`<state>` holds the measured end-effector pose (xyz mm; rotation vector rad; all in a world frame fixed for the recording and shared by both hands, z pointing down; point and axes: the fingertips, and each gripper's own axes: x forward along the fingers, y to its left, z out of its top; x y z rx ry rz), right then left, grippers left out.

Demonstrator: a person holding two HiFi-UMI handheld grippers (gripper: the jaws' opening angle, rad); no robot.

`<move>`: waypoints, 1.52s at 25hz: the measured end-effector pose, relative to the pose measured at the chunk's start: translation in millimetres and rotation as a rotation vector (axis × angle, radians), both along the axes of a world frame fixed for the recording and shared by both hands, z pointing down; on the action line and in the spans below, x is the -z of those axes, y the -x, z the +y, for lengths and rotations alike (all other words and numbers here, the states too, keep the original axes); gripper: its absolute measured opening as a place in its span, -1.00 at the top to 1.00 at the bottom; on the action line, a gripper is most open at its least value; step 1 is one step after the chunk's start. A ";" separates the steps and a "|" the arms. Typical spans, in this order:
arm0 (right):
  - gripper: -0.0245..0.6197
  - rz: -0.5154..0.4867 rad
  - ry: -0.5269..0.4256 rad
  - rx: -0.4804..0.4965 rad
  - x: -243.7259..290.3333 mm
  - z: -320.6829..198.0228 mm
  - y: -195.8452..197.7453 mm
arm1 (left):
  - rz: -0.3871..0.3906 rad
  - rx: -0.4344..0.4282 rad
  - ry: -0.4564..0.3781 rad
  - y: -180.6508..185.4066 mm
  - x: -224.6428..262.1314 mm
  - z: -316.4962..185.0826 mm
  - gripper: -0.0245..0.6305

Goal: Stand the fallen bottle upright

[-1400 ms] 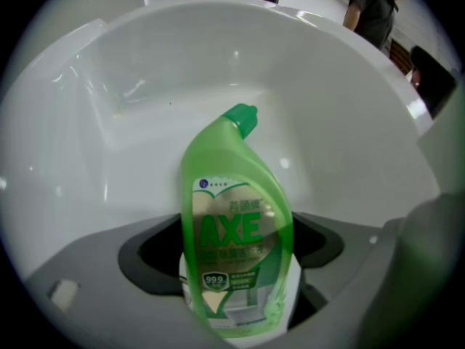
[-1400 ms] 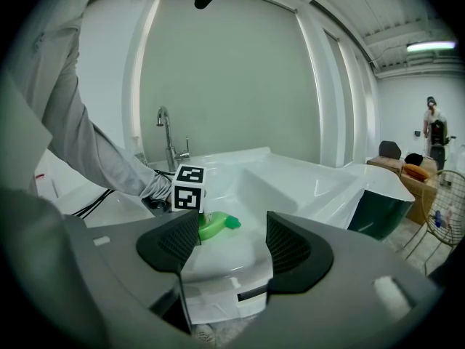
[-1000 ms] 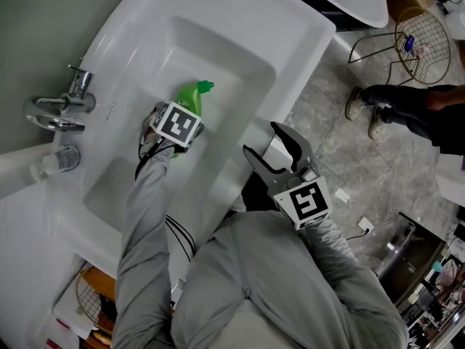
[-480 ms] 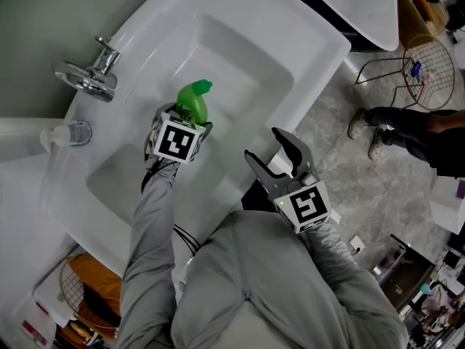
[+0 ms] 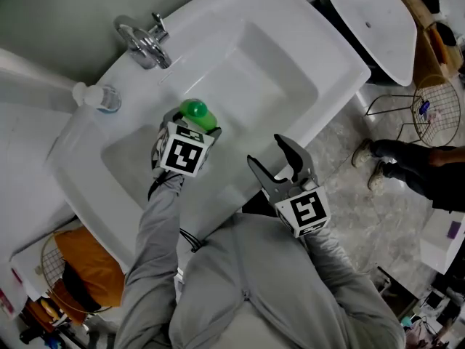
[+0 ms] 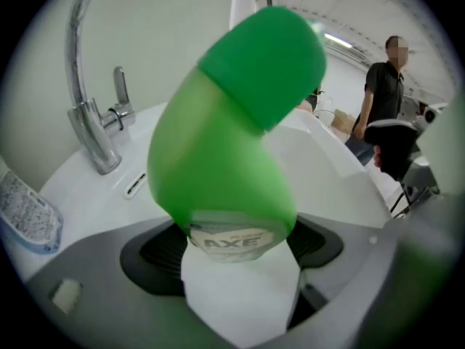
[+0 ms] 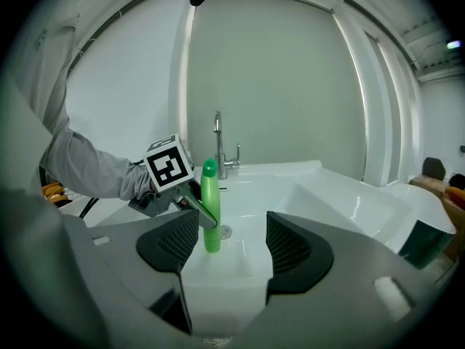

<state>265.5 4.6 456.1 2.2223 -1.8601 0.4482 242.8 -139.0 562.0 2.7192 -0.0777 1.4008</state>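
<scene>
The white sink (image 5: 341, 57) fills most of the head view, its deep basin open and bare apart from the green bottle (image 5: 196, 113), which stands upright near the middle of the basin floor, seemingly just beside the drain. The left gripper (image 5: 187, 131) is clamped on the bottle's lower body, its label squeezed between the pads, with the rounded cap rising clear above. The right gripper (image 5: 264, 150) hangs over the sink's front edge, jaws wide apart with nothing between them, looking across at the bottle. The tap (image 5: 145, 38) sits on the back edge, well apart from the bottle, and a small clear bottle (image 5: 98, 97) rests at the back left corner. The green bottle looks like light, smooth plastic, likely slippery on wet porcelain and tall enough to tip easily, so a hold low on the body seems sound. The basin walls stand well clear for lifting away; the drain's dip is the one spot to avoid.
</scene>
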 end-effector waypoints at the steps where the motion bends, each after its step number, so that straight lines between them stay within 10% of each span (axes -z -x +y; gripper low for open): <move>1: 0.02 -0.001 -0.002 0.013 1.0 -2.2 5.9 | 0.007 0.008 -0.005 6.1 5.7 -1.7 -0.54; 21: 0.02 0.012 -0.065 0.407 21.9 -76.9 135.1 | 0.131 0.495 -0.186 223.7 128.5 -114.9 -0.54; 38: 0.02 0.019 -0.054 0.498 19.6 -99.8 165.3 | 0.155 0.827 -0.168 342.0 120.1 -192.5 -0.54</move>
